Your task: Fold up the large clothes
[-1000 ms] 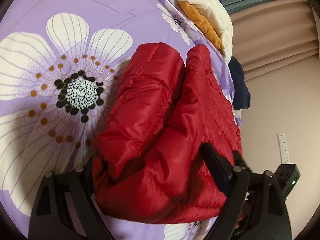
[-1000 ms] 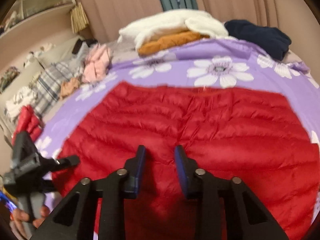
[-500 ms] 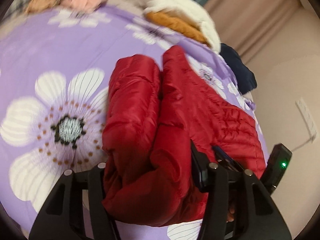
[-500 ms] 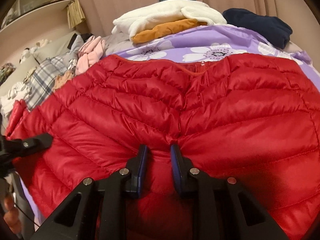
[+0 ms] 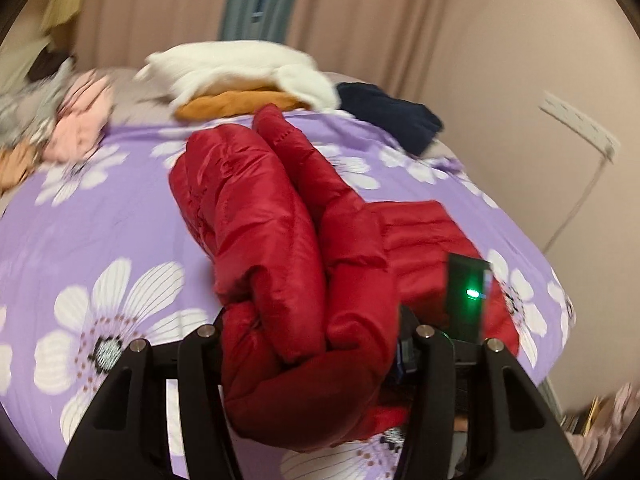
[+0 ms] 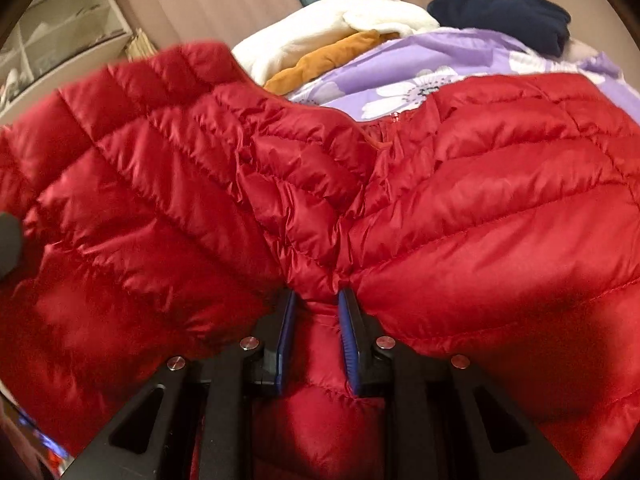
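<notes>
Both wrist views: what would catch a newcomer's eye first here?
The glossy red quilted puffer jacket dominates, bunched up between both sets of tongs: the right tongs pinch a fold of it, and the left tongs are filled by a thick roll. Under it lies the purple bedspread with big white flowers, with a white and orange pile of clothes at its far edge.

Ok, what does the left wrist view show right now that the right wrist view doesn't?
Left wrist only: the other gripper's body with a green light, a pink garment, and the left gripper clamping bunched sleeves.

Right wrist only: shelving and the right gripper pinching a quilted fold.

Both: red down jacket, purple floral bedspread, white garment, orange garment, navy garment.
</notes>
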{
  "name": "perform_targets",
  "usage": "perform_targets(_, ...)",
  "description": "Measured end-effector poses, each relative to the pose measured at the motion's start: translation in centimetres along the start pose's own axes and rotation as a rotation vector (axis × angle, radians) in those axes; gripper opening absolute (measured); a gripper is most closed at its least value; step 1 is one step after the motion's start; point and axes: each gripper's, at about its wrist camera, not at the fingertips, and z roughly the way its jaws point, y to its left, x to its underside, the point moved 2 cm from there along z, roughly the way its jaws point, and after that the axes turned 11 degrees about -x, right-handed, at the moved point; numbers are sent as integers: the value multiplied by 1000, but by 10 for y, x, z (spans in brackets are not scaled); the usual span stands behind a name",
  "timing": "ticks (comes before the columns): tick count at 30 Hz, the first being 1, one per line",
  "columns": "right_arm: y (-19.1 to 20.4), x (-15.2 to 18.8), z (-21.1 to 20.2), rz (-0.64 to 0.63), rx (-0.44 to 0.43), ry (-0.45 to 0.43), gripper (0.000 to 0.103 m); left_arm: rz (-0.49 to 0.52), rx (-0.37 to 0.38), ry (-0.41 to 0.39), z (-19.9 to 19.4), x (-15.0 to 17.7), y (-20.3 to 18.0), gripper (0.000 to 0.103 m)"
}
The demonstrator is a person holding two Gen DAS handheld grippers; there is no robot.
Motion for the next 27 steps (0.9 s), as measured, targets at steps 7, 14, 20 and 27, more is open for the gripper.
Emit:
perform_targets(7,-18,-4,0,104,-114,5,16,100,65,7,8,-5,-27,54)
perform_targets(14,-33,-19,-20,242,-260,13,17,111,66,5,8,-13,-37,54)
perform_targets(20,-29,-17,-85,122,-129,-70,17,125,67,-15,5,-13,-45,54)
perform_targets(27,-44,5,-126,16,149,-83,17,167,76,-28,3,-11,-61,54)
